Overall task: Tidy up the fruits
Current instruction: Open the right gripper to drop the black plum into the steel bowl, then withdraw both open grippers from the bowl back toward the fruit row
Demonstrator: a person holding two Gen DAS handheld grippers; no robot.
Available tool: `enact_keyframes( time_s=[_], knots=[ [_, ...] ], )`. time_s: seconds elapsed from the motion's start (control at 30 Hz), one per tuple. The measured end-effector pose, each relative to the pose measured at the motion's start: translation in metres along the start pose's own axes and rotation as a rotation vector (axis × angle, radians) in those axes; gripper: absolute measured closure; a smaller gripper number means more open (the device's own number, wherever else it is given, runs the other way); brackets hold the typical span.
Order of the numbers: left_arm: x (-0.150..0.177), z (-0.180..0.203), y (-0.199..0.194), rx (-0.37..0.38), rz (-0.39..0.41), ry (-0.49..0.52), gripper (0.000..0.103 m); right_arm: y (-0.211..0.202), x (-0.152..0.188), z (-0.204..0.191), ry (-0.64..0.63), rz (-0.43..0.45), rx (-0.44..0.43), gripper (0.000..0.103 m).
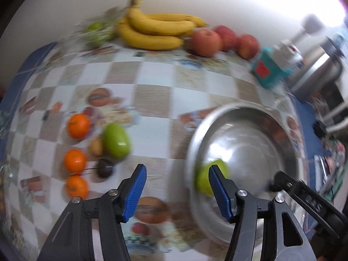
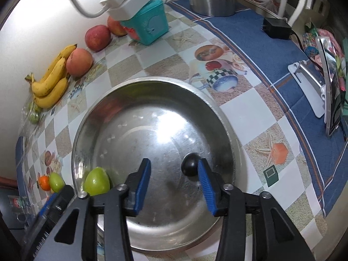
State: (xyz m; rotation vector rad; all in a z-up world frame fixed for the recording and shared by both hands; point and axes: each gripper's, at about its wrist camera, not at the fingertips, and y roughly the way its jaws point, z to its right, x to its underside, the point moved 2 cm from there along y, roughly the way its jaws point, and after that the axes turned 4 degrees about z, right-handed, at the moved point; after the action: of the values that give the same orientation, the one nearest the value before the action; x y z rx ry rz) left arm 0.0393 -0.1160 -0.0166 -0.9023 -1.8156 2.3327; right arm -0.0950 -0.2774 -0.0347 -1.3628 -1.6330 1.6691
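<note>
The loose fruit still to be sorted lies in a small cluster on the checked tabletop, left of and beyond the left gripper: a green mango with its long axis running away from the camera and slightly rightward, a small brown fruit touching its left flank, a dark plum with a thin stalk just nearer, and three oranges in a loose column further left. The steel bowl sits to the right of that cluster and already holds a green fruit at its left wall and a dark round fruit on its floor. The left gripper is plainly the nearer one to the cluster (the view is smeared, so fine detail is uncertain); its jaws stand spread with nothing between them, the right pad overlapping the bowl's rim, and it points steeply down. I judge it must swing left to reach the plum or mango. The right gripper hangs steeply over the bowl, jaws likewise spread and empty, the dark fruit just beside its right pad but not pinched
</note>
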Motion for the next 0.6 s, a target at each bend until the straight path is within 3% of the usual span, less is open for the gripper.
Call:
enact_keyframes(
  time_s=[0.13,0.3,0.43,0.6],
  knots=[
    [-0.004,-0.034,-0.003,-0.082,-0.010,-0.084,0.038,-0.004,0.005,-0.015,-0.051,0.003,-0.001,0.046],
    [-0.007,-0.068,-0.011,-0.119,-0.002,-0.177,0.032,-0.010,0.014,-0.039,-0.129,0.010,-0.016,0.045],
    [-0.009,-0.084,-0.017,-0.152,0.010,-0.209,0.019,-0.016,0.021,-0.055,-0.180,0.023,-0.032,0.031],
    [-0.009,-0.095,-0.024,-0.203,0.043,-0.201,0.000,-0.021,0.027,-0.066,-0.214,0.042,-0.034,0.030]
  ],
)
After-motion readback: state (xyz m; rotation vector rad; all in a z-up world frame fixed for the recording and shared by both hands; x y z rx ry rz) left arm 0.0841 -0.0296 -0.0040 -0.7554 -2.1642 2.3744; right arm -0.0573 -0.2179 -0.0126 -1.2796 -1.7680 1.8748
